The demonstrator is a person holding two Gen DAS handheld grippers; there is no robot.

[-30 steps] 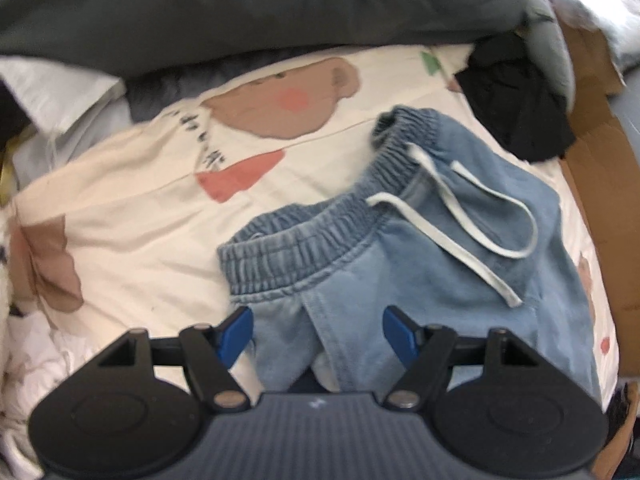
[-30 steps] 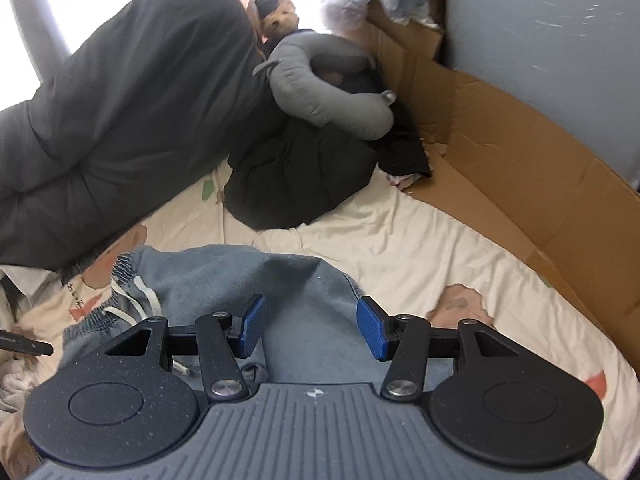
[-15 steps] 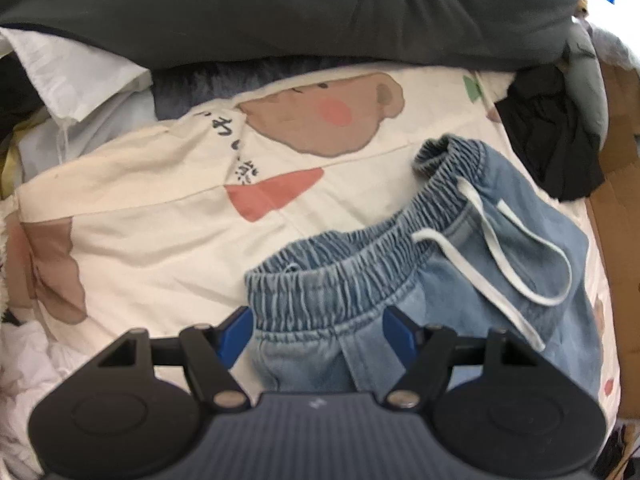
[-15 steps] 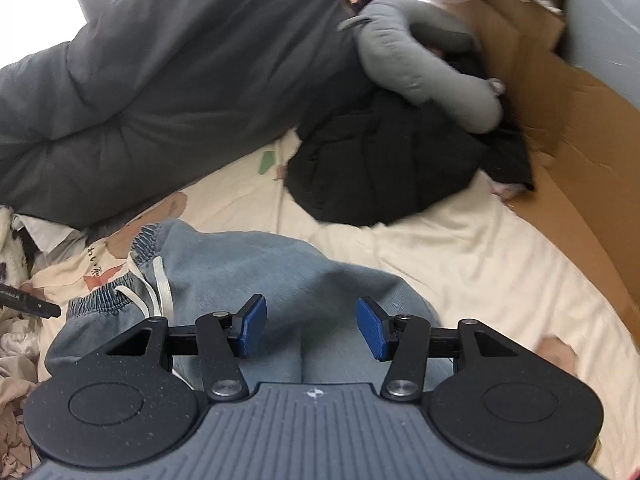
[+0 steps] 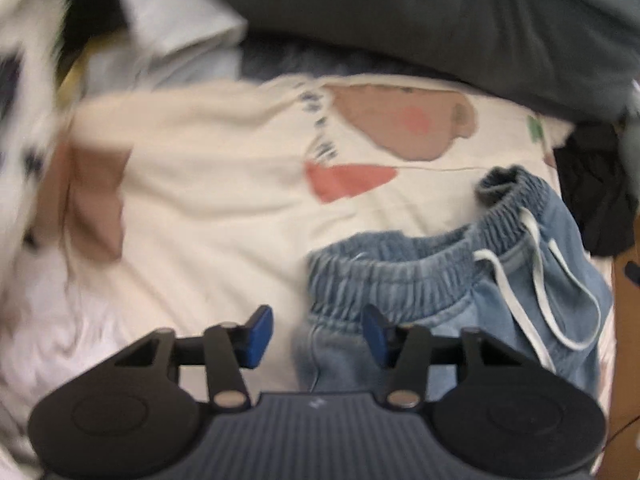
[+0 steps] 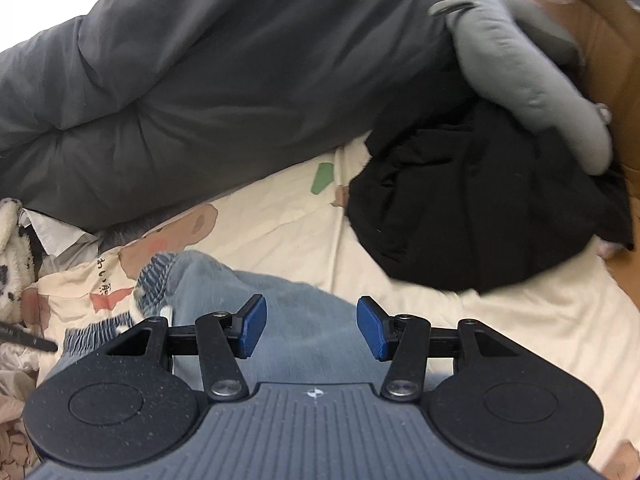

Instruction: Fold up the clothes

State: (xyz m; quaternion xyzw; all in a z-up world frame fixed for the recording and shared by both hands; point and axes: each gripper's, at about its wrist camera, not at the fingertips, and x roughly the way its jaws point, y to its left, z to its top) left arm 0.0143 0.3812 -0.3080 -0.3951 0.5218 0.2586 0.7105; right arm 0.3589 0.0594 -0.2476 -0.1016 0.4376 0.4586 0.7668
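Bare sheet [image 5: 224,200] leftward; grey duvet [image 5: 400,20] beyond.

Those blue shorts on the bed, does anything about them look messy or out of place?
Yes. The denim shorts lie bunched rather than flat: the elastic waistband bends and curls up at its far end, and the white drawstring trails loose across the front. Neither open gripper holds them.

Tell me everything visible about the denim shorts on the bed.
The denim shorts are light blue, soft washed fabric with a gathered elastic waistband and a white drawstring looped loose across the front. They lie rumpled on the cream printed sheet, waistband bent at a corner. Both grippers hang open over them; contact cannot be told.
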